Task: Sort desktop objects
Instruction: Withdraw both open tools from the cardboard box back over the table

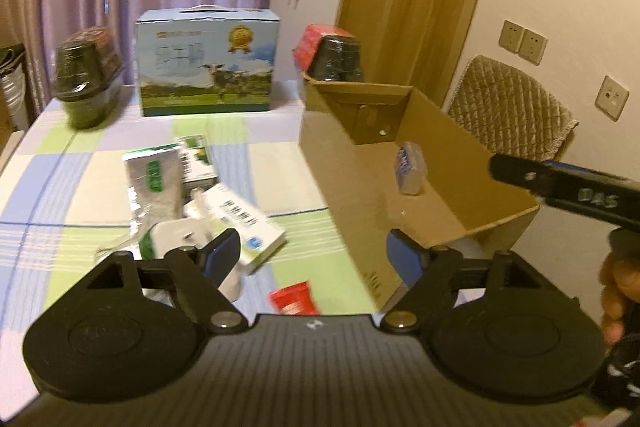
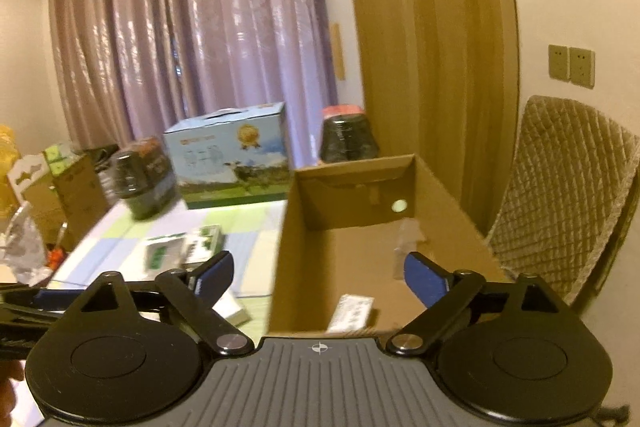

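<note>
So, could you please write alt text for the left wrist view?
The open left tool hovers empty over a checked tablecloth strewn with small packets, beside an open cardboard box holding a wrapped item. A milk carton stands behind.

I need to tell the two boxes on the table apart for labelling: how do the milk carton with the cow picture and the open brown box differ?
The milk carton is printed in blue and green with a cow; the brown box is plain cardboard. The milk carton is closed, with a carry handle on top; the brown box is open-topped, with small packets lying inside. The milk carton stands at the table's far edge by the curtain; the brown box is nearer, on the chair side. Both are cardboard and rest on the checked tablecloth.
</note>
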`<state>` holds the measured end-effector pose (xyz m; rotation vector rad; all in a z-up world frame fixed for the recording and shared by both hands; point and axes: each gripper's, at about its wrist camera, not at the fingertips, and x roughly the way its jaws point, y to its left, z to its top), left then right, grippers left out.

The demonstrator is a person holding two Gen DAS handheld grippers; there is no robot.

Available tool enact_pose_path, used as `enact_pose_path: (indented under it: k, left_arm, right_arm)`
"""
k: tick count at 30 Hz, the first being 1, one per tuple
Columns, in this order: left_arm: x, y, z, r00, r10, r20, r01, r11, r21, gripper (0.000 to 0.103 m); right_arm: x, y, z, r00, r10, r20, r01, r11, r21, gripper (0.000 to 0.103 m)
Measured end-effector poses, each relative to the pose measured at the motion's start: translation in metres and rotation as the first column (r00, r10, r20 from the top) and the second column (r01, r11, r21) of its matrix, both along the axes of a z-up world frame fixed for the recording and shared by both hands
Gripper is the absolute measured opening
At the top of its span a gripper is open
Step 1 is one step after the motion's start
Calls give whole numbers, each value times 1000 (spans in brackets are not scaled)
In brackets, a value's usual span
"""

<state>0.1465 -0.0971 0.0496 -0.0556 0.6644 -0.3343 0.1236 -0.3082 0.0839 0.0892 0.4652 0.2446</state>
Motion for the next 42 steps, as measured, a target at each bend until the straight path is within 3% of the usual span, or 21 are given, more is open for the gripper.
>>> enact_pose_path:
  k: [7, 15, 21, 32, 42]
  left_arm:
    - [-23, 45, -13, 999, 51, -10, -51, 998, 47, 86]
    - [-50, 96, -35, 993, 111, -42, -106, 990, 97, 87]
    - [-59, 119, -48, 988, 143, -62, -136, 985, 109, 87]
    - [-38, 134, -73, 984, 153, -89, -140, 981, 135, 88]
    - [2, 133, -98, 991, 123, -58, -111, 979, 173, 89]
  right_arm:
    - [-30, 35, -27, 996, 61, -60, -61, 998, 2, 95]
    - [-50, 62, -69, 980, 92, -177, -95, 995, -6, 95]
    - [-47, 79, -88, 973, 107, -205, -114, 993, -24, 95]
    - [-27, 95, -114, 964, 123, -235, -142, 988, -63, 95]
    - [-3, 110, -139, 958, 182, -222, -210, 971, -111, 95]
